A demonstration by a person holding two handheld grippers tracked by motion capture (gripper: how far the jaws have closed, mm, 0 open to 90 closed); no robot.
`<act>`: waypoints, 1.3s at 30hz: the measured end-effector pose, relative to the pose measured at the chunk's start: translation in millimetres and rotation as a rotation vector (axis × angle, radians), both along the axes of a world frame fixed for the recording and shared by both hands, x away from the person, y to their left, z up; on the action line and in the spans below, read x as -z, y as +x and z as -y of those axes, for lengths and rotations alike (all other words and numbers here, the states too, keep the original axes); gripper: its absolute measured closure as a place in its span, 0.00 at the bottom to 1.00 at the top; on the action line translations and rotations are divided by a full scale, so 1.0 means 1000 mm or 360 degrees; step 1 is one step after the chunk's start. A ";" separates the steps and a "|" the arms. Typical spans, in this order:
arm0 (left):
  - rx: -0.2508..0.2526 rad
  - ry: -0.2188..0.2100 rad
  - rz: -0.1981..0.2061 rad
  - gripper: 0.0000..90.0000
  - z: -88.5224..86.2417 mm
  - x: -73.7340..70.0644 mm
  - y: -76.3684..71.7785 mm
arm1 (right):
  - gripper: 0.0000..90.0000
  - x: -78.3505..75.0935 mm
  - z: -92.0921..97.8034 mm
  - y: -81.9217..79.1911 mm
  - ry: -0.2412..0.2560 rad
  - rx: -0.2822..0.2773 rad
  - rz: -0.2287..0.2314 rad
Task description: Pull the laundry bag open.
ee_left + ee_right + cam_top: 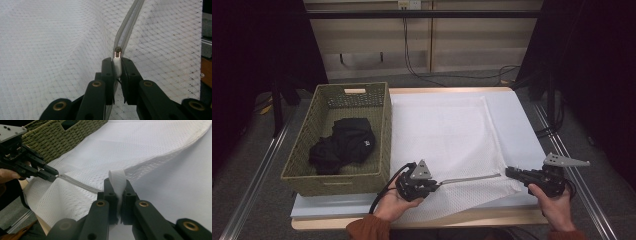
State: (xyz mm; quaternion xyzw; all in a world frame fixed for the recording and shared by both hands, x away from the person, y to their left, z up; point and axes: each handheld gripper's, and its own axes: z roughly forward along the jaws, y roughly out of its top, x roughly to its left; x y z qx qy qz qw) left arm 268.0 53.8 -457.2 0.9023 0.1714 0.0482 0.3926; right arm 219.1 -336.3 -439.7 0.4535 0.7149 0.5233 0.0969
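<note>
Lying flat over the middle and right of the desk point(312, 207): a white mesh bag point(447, 130), its near edge lifted slightly between the two grippers. Running along that near edge, roughly parallel to the desk's front edge: a grey zipper point(472, 177), stretched taut.

At the left end of the zipper, near the desk's front edge and just beside the basket's near right corner: the left gripper point(434, 184), held in the person's left hand point(392, 202). Jaws clenched on the white zipper pull point(117, 65), seen pinched between the two black pads in the left gripper view, with the metal slider point(117, 52) just above the pads and the zipper track rising away beyond it.

At the right end, by the bag's near right corner and close to the desk's front right corner: the right gripper point(508, 172), held in the right hand point(554, 205). Jaws clamped on a small white loop tab point(117, 180) of woven strap at the bag's corner, standing up between the pads in the right gripper view. Farther off in the same view: the left gripper, at the other end of the zipper.

On the left side of the desk, touching the bag's left edge: a green woven basket point(384, 120) with cut-out handles. Inside it, bunched toward the middle: dark clothing point(344, 145) with a small white mark.
</note>
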 end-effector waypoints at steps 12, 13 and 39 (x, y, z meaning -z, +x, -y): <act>-0.0019 -0.0014 0.0000 0.91 -0.011 0.003 0.000 | 0.95 -0.001 0.003 -0.001 0.0010 0.0010 0.0010; -0.0014 -0.0004 0.0007 0.91 -0.012 0.002 0.000 | 0.95 -0.001 0.004 -0.001 0.0008 0.0016 0.0013; -0.0018 0.0001 -0.0001 0.91 -0.021 0.003 -0.008 | 0.95 -0.001 0.003 -0.007 -0.0006 0.0028 0.0013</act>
